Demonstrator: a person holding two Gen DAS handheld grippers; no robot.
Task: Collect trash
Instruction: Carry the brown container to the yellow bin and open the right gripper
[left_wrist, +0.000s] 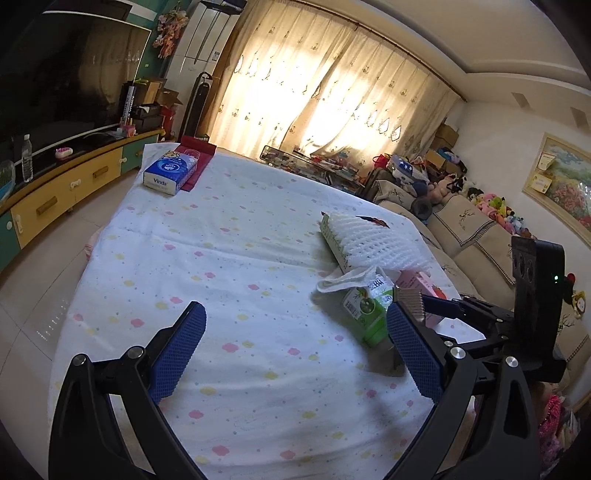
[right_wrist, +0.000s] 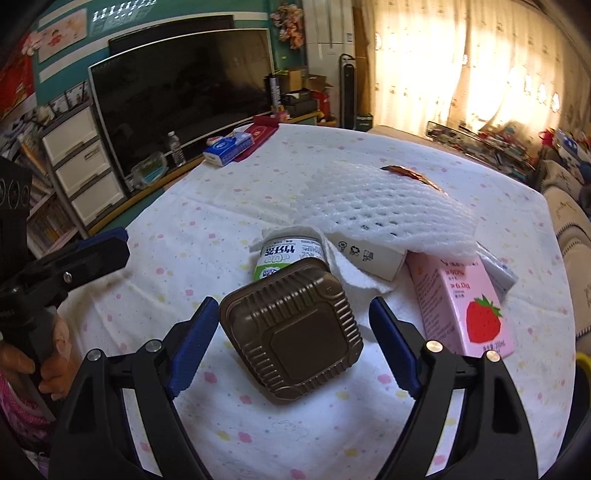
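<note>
A brown ribbed plastic tray lies tilted on the spotted tablecloth, leaning against a green-and-white carton. My right gripper is open around the tray, with a gap on each side between the blue pads and the tray. Behind it lie a white foam net, a white paper tissue, a pink strawberry carton and a small red wrapper. My left gripper is open over bare cloth, left of the green carton, foam net and pink carton.
A blue Vinda tissue box sits on a red cloth at the table's far left corner. A TV cabinet runs along the left and a sofa with soft toys along the right. A hand holds the left gripper's handle.
</note>
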